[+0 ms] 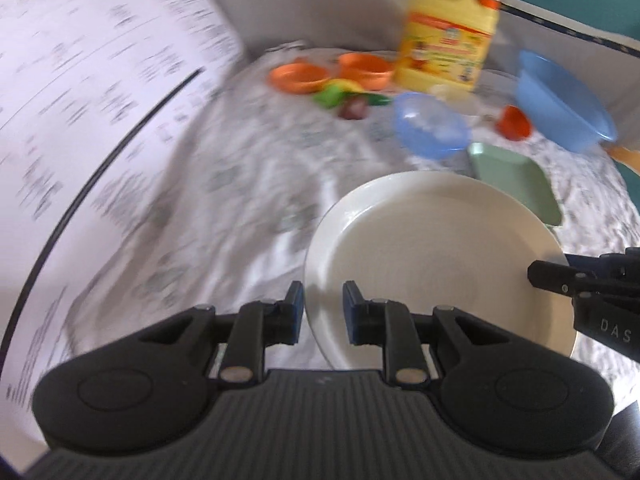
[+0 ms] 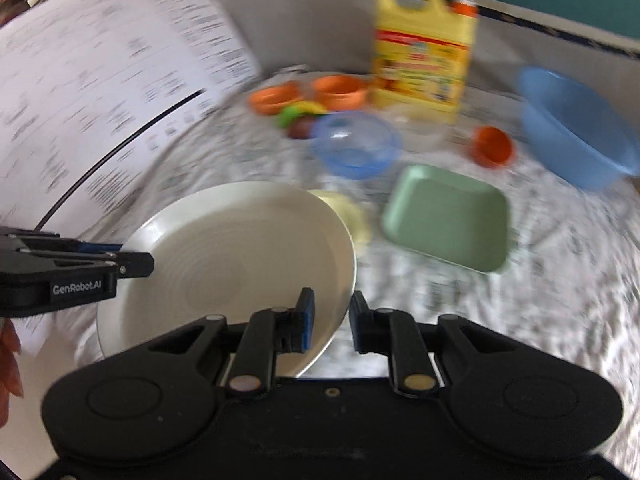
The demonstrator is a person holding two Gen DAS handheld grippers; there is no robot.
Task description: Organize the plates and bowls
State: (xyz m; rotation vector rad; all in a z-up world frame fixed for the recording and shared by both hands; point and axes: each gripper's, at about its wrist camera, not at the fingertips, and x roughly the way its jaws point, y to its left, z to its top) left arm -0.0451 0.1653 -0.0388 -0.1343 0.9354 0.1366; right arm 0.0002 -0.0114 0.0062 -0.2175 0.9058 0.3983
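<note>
Left gripper jaws were part open, straddling the near-left rim of the white plate; pads sat either side of the rim with visible gaps, so no clamp on it. Right gripper was the same: jaws part open across the plate's right edge, left pad over the plate face, right pad outside the rim. Whether either pad touched the rim, cannot tell through the blur.

Each gripper showed in the other's view: right gripper came in at the plate's right rim, left gripper at its left rim.

Plate looked tilted rather than flat, left side raised in the right wrist view. Round, so no long axis. It was over the patterned cloth, in the near middle.

Around it:
- green square tray just beside the plate, to its right and behind, with a pale yellow dish partly hidden behind the plate's far edge
- clear blue bowl behind that
- small orange cup and large blue basin far right
- two orange bowls and some toy produce at the back
- yellow jug with pump top standing upright at the back
- printed sheets along the left

Nothing lay between the grippers and the plate.
</note>
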